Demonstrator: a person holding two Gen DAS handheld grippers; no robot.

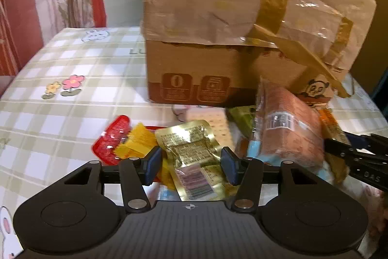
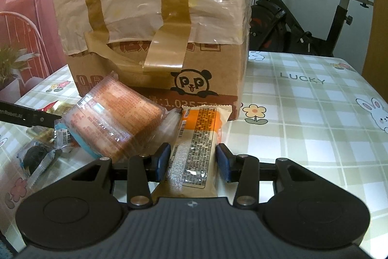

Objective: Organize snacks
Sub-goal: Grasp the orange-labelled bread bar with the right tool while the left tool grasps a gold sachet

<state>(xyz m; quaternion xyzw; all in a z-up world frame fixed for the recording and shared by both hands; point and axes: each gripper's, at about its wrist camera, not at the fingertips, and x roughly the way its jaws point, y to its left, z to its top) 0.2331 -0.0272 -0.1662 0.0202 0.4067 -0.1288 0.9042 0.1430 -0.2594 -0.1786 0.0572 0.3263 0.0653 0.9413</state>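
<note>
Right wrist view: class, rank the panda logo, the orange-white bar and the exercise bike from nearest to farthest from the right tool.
1. Orange-white bar, between the right tool pads.
2. Panda logo, on the box behind.
3. Exercise bike, beyond the table, upper right.

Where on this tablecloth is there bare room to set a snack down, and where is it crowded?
Free: the checked cloth right of the cardboard box, around the LUCKY print and rabbit print; also left of the box by the pink flower print. Crowded: in front of the box, where the round cake pack, orange bar and gold pouch pile up.
</note>
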